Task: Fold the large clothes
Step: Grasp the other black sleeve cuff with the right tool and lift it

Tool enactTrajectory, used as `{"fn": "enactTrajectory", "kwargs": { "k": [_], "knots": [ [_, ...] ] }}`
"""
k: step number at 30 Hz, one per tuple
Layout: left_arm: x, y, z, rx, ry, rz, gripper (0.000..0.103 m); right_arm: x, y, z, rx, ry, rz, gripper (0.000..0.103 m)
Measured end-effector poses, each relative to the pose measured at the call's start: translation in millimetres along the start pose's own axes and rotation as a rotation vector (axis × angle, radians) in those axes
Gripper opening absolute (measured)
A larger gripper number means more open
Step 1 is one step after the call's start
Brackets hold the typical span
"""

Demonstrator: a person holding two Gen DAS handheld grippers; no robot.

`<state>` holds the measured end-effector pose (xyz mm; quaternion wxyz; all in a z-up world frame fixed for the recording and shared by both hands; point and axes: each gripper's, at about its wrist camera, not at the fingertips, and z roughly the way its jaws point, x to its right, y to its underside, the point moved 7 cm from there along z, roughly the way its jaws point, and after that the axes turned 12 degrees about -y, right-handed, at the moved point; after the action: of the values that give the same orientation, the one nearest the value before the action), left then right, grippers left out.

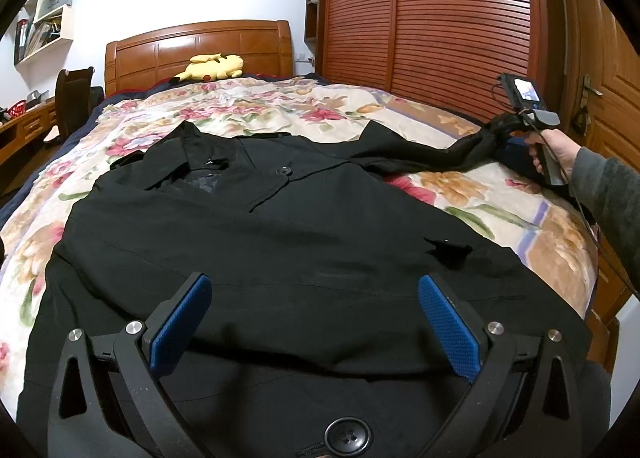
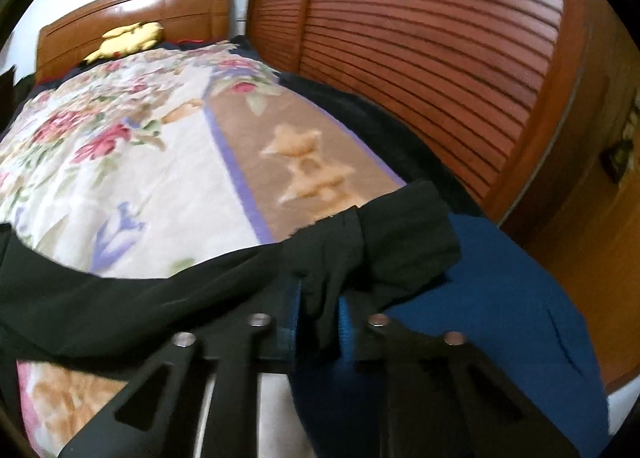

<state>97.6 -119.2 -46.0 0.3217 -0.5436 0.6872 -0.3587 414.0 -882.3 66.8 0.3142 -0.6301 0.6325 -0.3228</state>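
A large black coat [image 1: 288,242] lies spread face up on the floral bedspread [image 1: 224,105], collar toward the headboard. My left gripper [image 1: 314,282] is open and empty, its blue pads [image 1: 182,322] hovering over the coat's lower body near a big black button [image 1: 347,436]. My right gripper [image 2: 318,298] is shut on the end of the coat's right sleeve [image 2: 360,242] and holds it stretched out over the bed's right edge. It also shows in the left wrist view [image 1: 492,129], with the sleeve [image 1: 420,155] pulled taut toward it.
A yellow plush toy [image 1: 212,66] lies by the wooden headboard [image 1: 200,45]. A slatted wooden wardrobe [image 1: 432,17] stands close along the bed's right side. A blue cloth [image 2: 500,298] lies under the right gripper. A chair [image 1: 74,97] and desk stand to the left.
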Motion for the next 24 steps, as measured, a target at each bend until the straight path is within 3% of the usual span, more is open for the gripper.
{"fn": "enactTrajectory", "kwargs": {
  "k": [9, 17, 24],
  "knots": [
    [0, -2, -8, 0.023, -0.004, 0.007, 0.103, -48, -8, -70, 0.116, -0.072, -0.136, 0.007],
    [-10, -2, -17, 0.035, -0.009, -0.008, 0.103, -125, -11, -148, 0.227, -0.222, -0.287, 0.006],
    [-27, -1, -24, 0.042, -0.023, -0.027, 0.103, -202, 12, -193, 0.266, -0.376, -0.433, 0.006]
  ]
}}
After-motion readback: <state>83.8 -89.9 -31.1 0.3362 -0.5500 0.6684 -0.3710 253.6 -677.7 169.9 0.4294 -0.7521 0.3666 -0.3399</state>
